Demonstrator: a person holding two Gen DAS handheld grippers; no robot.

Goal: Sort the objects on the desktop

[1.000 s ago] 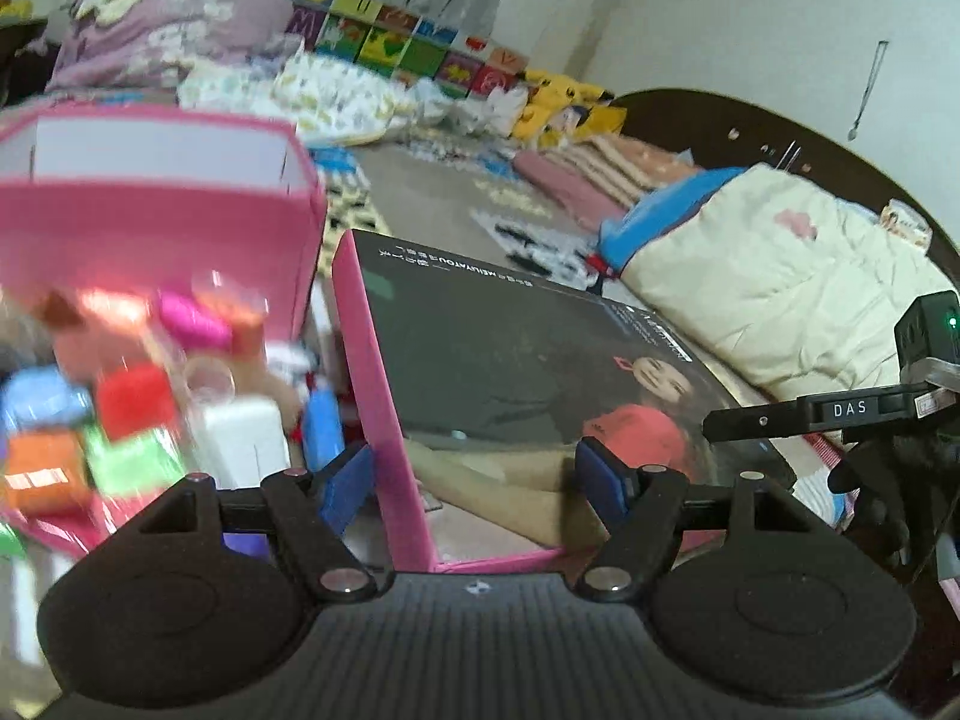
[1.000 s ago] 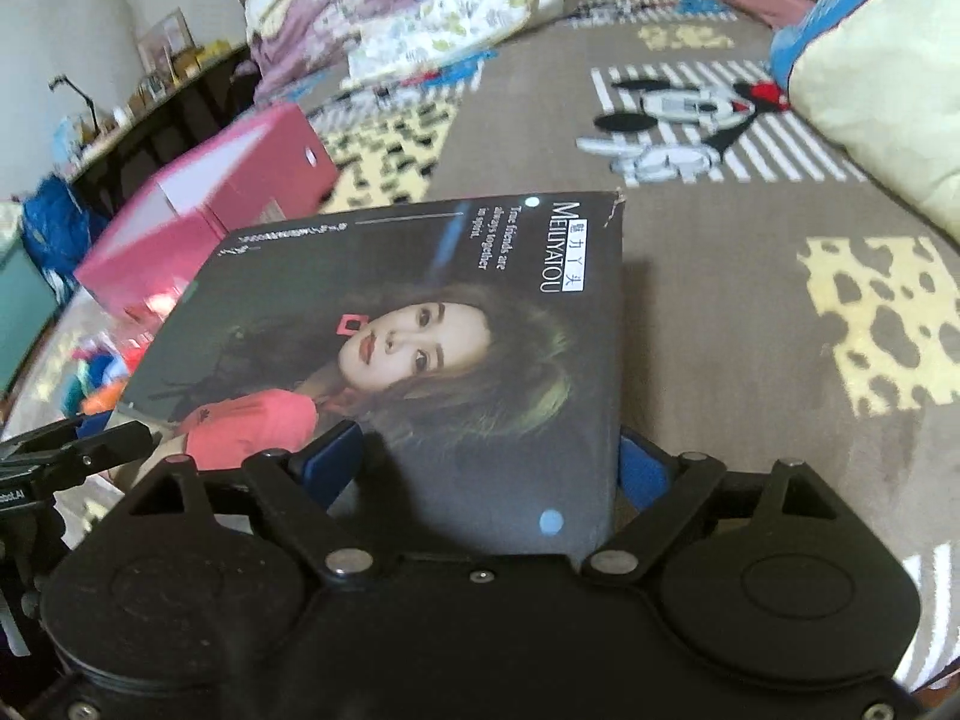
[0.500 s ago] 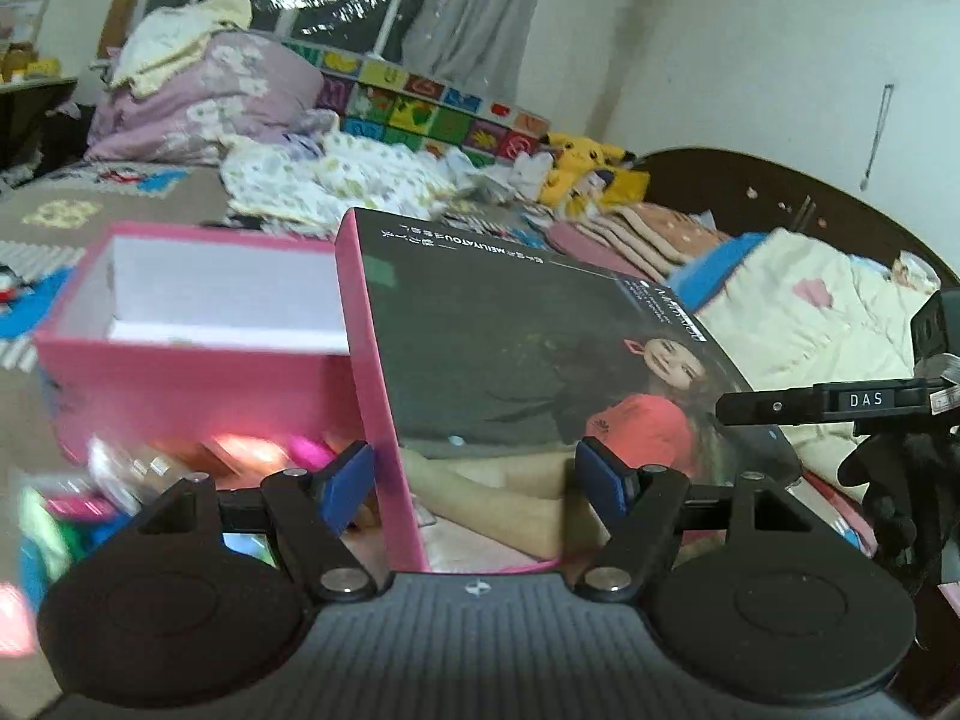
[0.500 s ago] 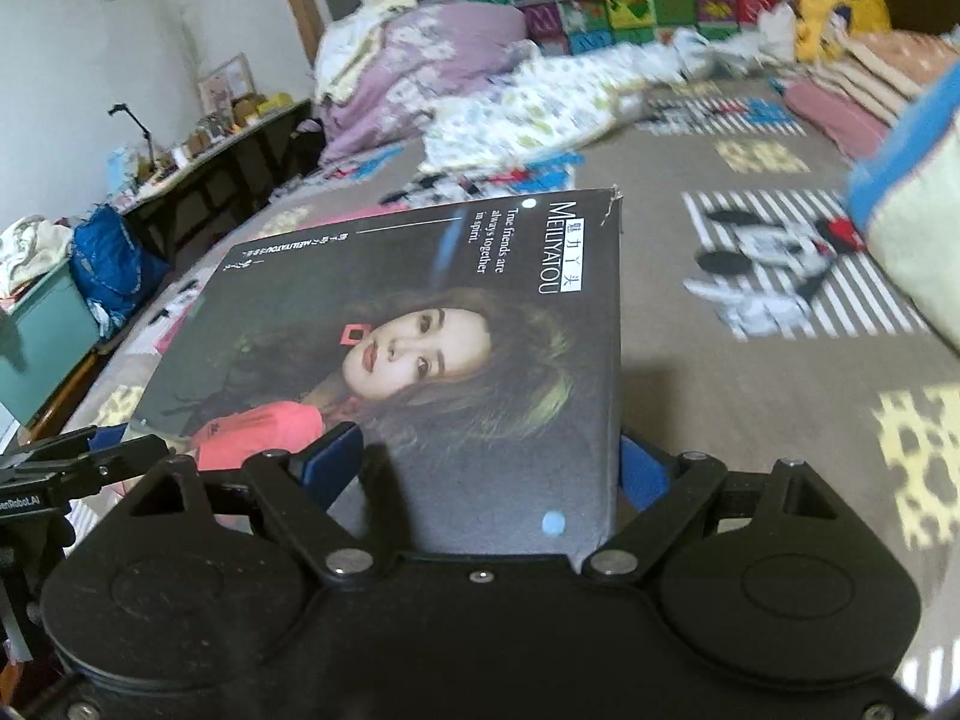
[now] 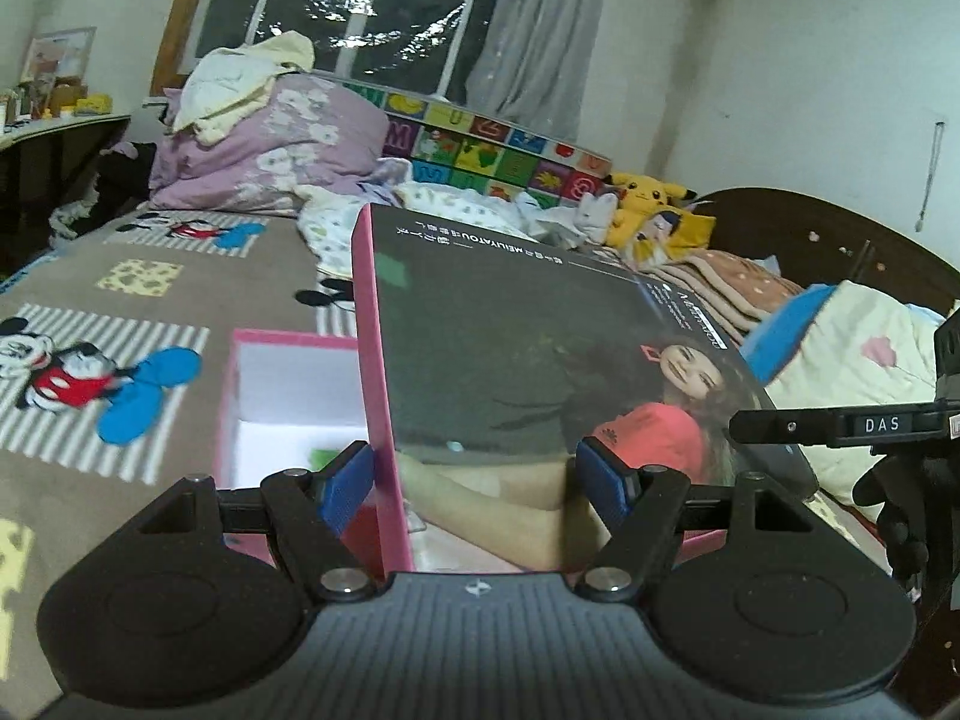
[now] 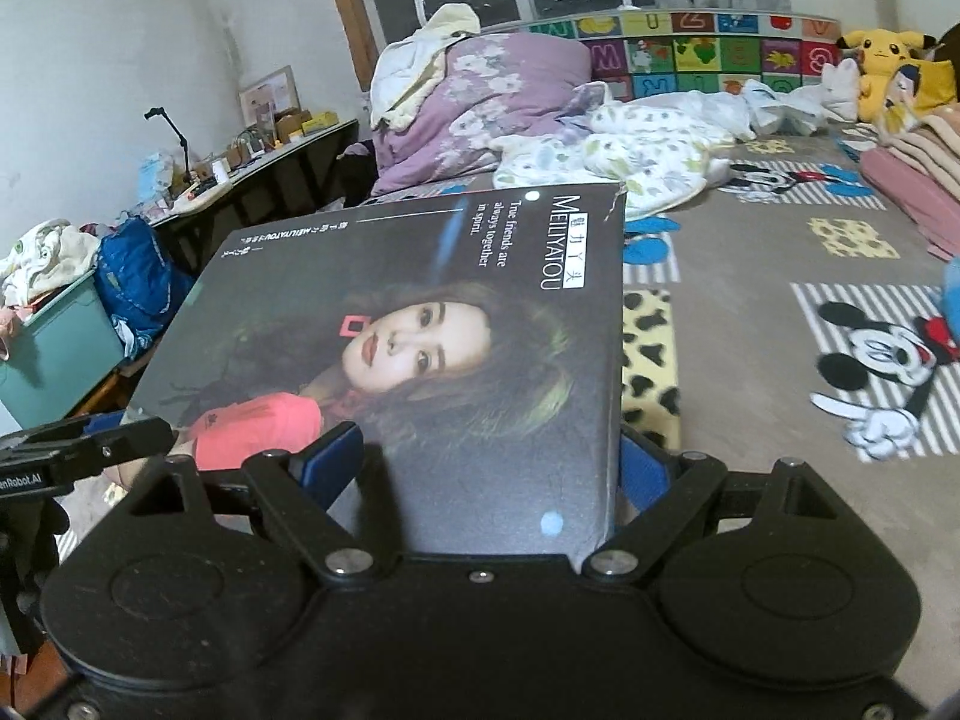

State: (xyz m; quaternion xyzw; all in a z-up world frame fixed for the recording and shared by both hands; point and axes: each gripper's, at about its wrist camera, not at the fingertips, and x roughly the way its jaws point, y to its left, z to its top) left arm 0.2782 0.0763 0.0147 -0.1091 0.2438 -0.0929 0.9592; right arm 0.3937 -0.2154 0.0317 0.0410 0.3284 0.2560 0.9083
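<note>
A dark box lid (image 5: 522,360) with a woman's portrait and pink sides is held up between both grippers; it also shows in the right wrist view (image 6: 420,348). My left gripper (image 5: 474,480) is shut on one end of the lid. My right gripper (image 6: 480,468) is shut on the opposite end. The pink box base (image 5: 240,372), white inside, lies on the bed below the lid's left side, with a green item and something red in it. The right gripper's arm shows in the left view (image 5: 840,426).
A grey Mickey Mouse bedspread (image 6: 750,330) covers the bed. A purple duvet pile (image 5: 270,144), loose clothes, Pikachu plush toys (image 5: 648,192) and folded blankets lie at the far side. A desk (image 6: 258,168) and a teal bin (image 6: 54,348) stand left of the bed.
Both grippers lifted and tilted the lid upward and away. The pile of small colourful items dropped out of the left view; the open pink box now sits lower behind the lid.
</note>
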